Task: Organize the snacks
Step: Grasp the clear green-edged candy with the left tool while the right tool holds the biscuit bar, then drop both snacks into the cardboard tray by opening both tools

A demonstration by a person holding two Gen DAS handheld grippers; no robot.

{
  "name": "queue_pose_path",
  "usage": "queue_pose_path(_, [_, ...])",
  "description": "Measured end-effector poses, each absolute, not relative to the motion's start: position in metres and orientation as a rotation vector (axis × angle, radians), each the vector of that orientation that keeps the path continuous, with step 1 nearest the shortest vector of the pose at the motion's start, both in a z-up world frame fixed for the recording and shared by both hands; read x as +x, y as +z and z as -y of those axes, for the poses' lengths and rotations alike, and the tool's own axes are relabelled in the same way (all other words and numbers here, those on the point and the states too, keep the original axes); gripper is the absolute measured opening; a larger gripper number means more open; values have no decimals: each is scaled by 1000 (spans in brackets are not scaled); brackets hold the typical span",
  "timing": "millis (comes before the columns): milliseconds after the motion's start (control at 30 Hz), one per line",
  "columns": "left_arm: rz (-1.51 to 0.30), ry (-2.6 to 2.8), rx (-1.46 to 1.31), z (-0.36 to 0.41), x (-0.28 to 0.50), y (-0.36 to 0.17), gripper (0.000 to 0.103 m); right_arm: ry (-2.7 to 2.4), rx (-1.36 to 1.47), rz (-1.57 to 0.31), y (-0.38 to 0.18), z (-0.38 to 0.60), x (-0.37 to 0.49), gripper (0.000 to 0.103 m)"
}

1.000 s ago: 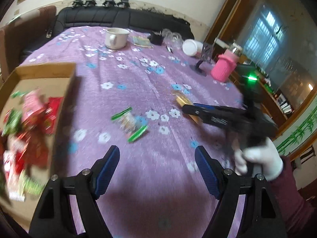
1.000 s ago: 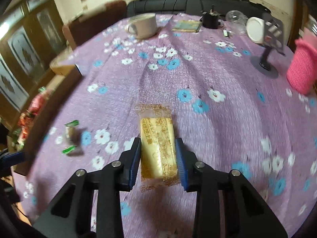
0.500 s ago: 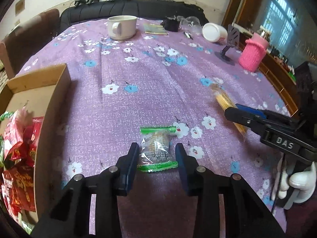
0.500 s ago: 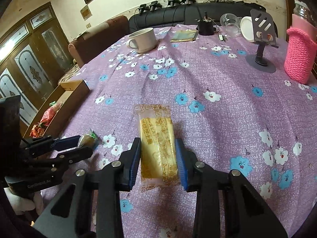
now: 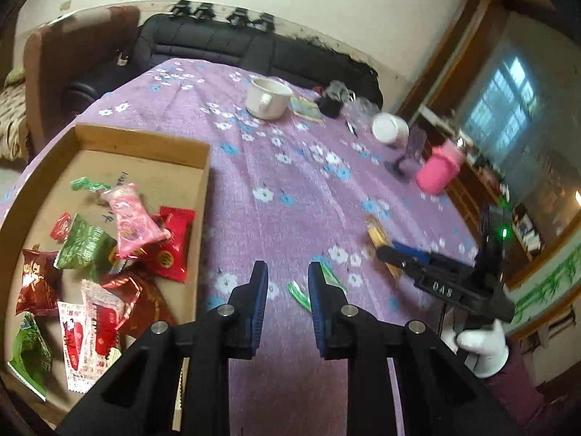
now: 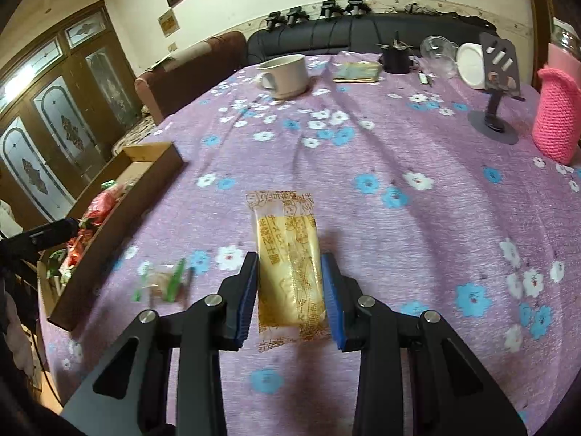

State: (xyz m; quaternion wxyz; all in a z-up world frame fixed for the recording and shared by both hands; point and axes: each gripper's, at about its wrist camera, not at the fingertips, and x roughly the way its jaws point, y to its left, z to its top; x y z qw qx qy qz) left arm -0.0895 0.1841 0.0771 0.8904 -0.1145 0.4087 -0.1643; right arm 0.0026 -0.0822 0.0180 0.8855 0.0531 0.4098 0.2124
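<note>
Over on the left, the cardboard box (image 5: pixel 145 138) is already piled with red, green and pink packets. The left tongs (image 5: pixel 288 279) hang near its edge with the jaws closing to a narrow gap and, as far as I can see, nothing between them. That's the worry: the green-wrapped candy (image 6: pixel 163 280) lies loose on the counter (image 6: pixel 399 167), just beside the box, so this hand may reach the box empty and leave it behind. Further right, the right tongs (image 6: pixel 289 259) are clamped on the yellow snack bar (image 6: pixel 287 247), held clear of the cloth by its lower half. The wrapper looks slick, so a quick swing could slide it out, and squeezing harder could crush it.
</note>
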Motion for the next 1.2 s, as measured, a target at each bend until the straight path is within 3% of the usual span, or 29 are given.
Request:
queue_pose_path(33, [-862, -370, -207, -172, -88, 72, 34, 443, 113, -855, 17, 80, 3, 36])
queue_pose_path(100, [-883, -404, -139, -150, -86, 62, 60, 442, 110, -867, 13, 76, 3, 36])
queue_pose_path(367, [-962, -383, 126, -99, -55, 15, 57, 463, 169, -875, 9, 85, 3, 36])
queue_pose_path(467, [-967, -378, 78, -103, -53, 18, 46, 470, 173, -876, 9, 85, 3, 36])
queue_pose_path(600, [-955, -367, -17, -120, -54, 18, 45, 474, 174, -875, 9, 85, 2, 36])
queue_pose_path(933, [-799, -255, -304, -247, -86, 84, 46, 486, 177, -842, 26, 71, -5, 36])
queue_pose_path(1200, [-796, -52, -370, -346, -65, 81, 47, 669, 134, -863, 61, -47, 12, 37])
